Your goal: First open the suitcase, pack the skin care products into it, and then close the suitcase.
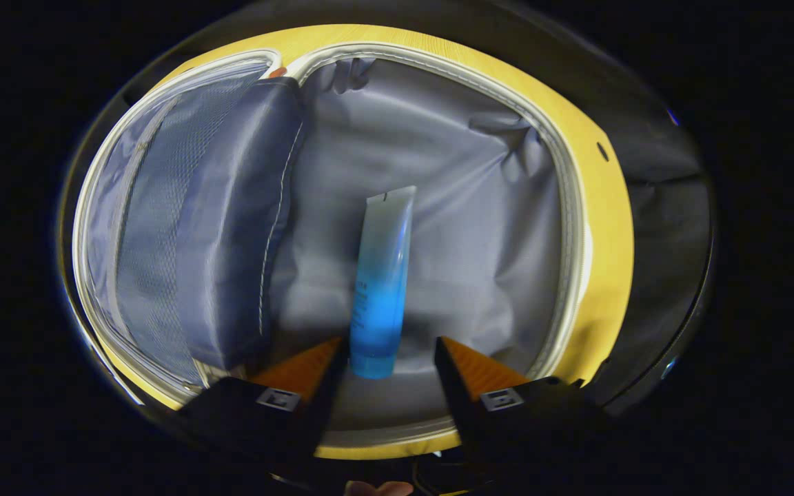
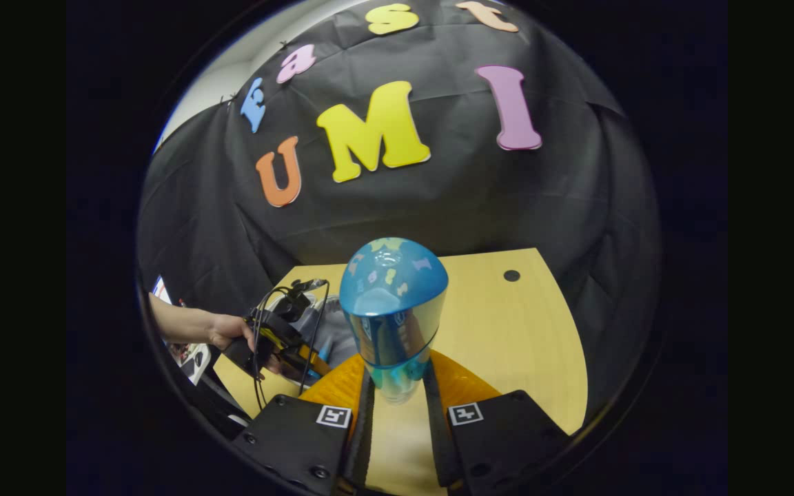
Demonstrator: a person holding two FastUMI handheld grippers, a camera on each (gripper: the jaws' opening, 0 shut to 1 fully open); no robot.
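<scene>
Left gripper view: left gripper [image 1: 391,358] poised over the open suitcase [image 1: 579,227], fingers spread wide, with the cap end of a blue tube [image 1: 382,282] between them; touching the near finger or just clear of it, cannot tell. Tube lying lengthwise on the grey lining of the suitcase, clear crimped end pointing away, blue end nearest the fingers. To the tube's left, a darker blue zipped mesh divider [image 1: 190,234], folded up against the suitcase's side. Pale zip edge running round the opening, wooden counter [image 1: 607,227] showing beyond it. Right gripper view: right gripper [image 2: 397,386] raised above the counter, fingers pinching a blue bottle [image 2: 393,310] at its narrow lower end, rounded wider end up and toward the camera. Farther off at lower left, a hand [image 2: 225,334] holding the left gripper, cables looping from it, above the suitcase at the counter's edge.
</scene>
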